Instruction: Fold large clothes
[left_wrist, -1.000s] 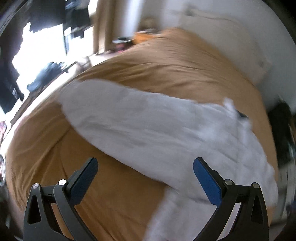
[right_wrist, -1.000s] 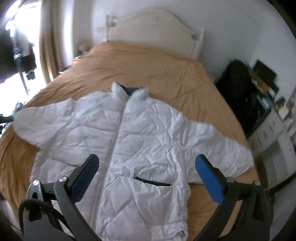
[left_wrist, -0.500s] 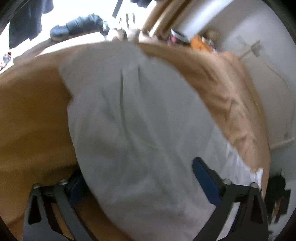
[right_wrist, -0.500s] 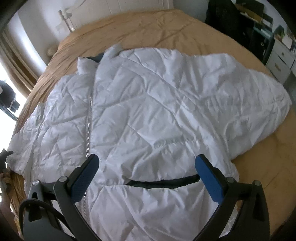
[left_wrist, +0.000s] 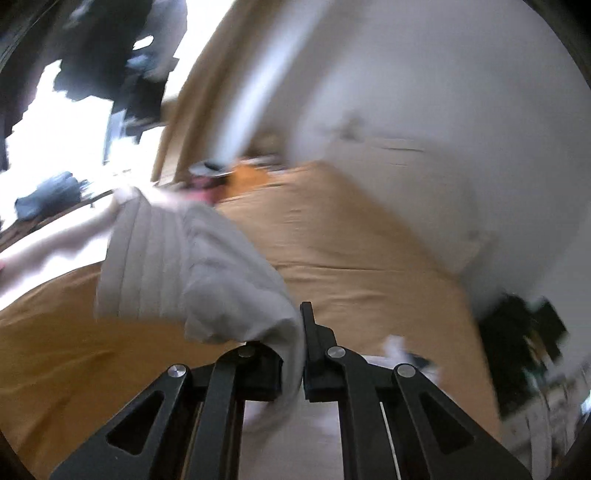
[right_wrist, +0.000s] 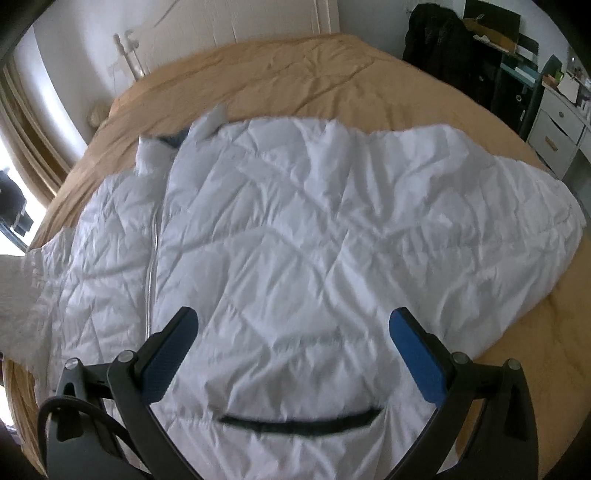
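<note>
A white quilted jacket (right_wrist: 295, 240) lies front up on a bed with a tan cover (right_wrist: 295, 81), its zip running down the left and a dark pocket slit (right_wrist: 295, 421) near its hem. My right gripper (right_wrist: 291, 347) hangs open just above the lower front of the jacket, nothing between its blue pads. In the blurred left wrist view my left gripper (left_wrist: 301, 332) is shut on the jacket's left sleeve (left_wrist: 184, 266), which is lifted off the tan cover (left_wrist: 351, 251) and bunches up past the fingers. The lifted sleeve shows at the left edge of the right wrist view (right_wrist: 18, 295).
A pale headboard (right_wrist: 258, 26) and white wall stand at the far end of the bed. Dark bags and shelves (right_wrist: 461, 48) and white drawers (right_wrist: 557, 133) line the right side. A bright window with hanging dark clothes (left_wrist: 92, 55) and a cluttered nightstand (left_wrist: 221, 170) are on the left.
My left gripper has gone from open above the sleeve to shut on it and has lifted it off the bed. My right gripper has dropped closer to the jacket's lower front, still open.
</note>
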